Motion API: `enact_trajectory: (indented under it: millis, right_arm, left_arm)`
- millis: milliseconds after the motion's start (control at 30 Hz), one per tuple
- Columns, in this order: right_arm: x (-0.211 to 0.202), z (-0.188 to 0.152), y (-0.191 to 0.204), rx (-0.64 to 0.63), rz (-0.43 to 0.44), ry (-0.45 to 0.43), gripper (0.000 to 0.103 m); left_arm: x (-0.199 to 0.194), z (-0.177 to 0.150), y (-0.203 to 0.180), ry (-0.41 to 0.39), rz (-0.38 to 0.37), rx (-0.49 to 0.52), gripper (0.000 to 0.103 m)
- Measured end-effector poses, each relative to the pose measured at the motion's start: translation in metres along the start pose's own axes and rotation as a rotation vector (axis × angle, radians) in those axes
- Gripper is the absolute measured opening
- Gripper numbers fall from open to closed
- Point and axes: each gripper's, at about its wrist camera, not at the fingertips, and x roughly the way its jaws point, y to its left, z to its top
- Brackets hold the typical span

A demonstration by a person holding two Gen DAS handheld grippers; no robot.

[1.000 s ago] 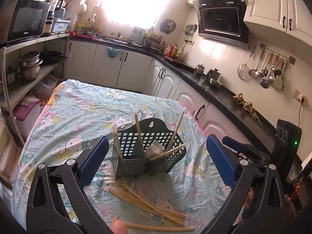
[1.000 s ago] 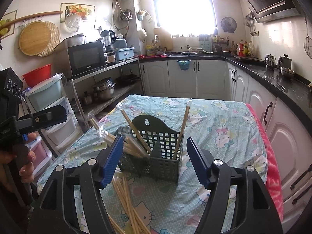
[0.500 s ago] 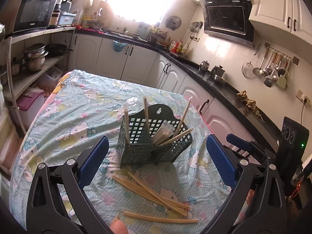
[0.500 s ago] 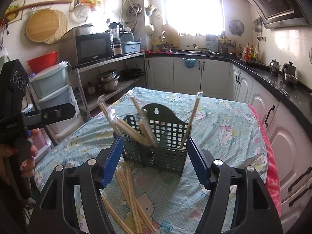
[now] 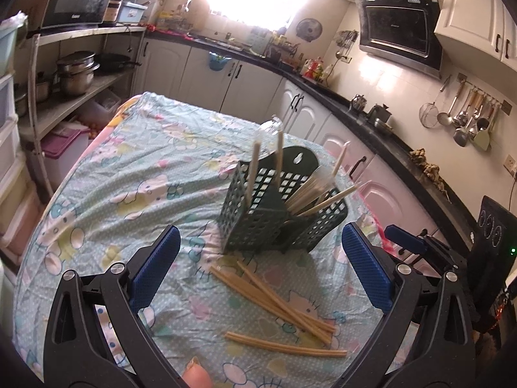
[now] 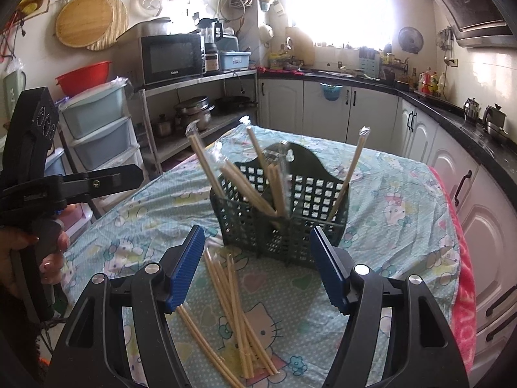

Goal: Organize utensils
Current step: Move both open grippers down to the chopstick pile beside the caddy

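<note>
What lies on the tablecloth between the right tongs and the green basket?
In the right wrist view, loose chopsticks lie on the cloth between the right tongs and the green basket.

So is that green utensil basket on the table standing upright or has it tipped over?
Upright. The green basket sits on its base on the tablecloth, with chopsticks leaning out of its top.

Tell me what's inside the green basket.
The green basket holds several wrapped chopsticks standing tilted, leaning different ways. Its mesh walls and divider hide their lower ends and the bottom.
</note>
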Motion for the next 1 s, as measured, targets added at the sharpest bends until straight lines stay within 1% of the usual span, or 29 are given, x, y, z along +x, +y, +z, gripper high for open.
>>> enact_trajectory:
  millis: [333, 600, 667, 733, 767, 833, 867, 933, 1000]
  right_arm:
    - [0.020, -0.014, 0.010, -0.015, 0.023, 0.054, 0.065]
    - [0.042, -0.025, 0.015, -0.037, 0.028, 0.116, 0.065]
    - [0.049, -0.028, 0.015, -0.040, 0.031, 0.135, 0.061]
    - [0.057, -0.030, 0.016, -0.045, 0.034, 0.156, 0.055]
    - [0.062, -0.031, 0.016, -0.046, 0.036, 0.169, 0.054]
    - [0.070, -0.034, 0.017, -0.050, 0.041, 0.189, 0.050]
    - [0.073, -0.035, 0.017, -0.054, 0.041, 0.197, 0.049]
    - [0.081, -0.037, 0.019, -0.065, 0.045, 0.214, 0.044]
    - [0.088, -0.039, 0.021, -0.072, 0.045, 0.230, 0.041]
  left_arm:
    - [0.011, -0.013, 0.013, 0.041, 0.039, -0.013, 0.092]
    - [0.029, -0.027, 0.034, 0.099, 0.068, -0.060, 0.092]
    - [0.034, -0.029, 0.040, 0.116, 0.064, -0.078, 0.086]
    - [0.040, -0.032, 0.046, 0.138, 0.059, -0.104, 0.076]
    - [0.042, -0.033, 0.048, 0.146, 0.052, -0.114, 0.073]
    - [0.048, -0.035, 0.054, 0.170, 0.036, -0.146, 0.061]
    - [0.050, -0.037, 0.056, 0.178, 0.027, -0.158, 0.059]
    - [0.055, -0.040, 0.060, 0.197, 0.006, -0.186, 0.048]
    - [0.061, -0.042, 0.063, 0.220, -0.017, -0.219, 0.043]
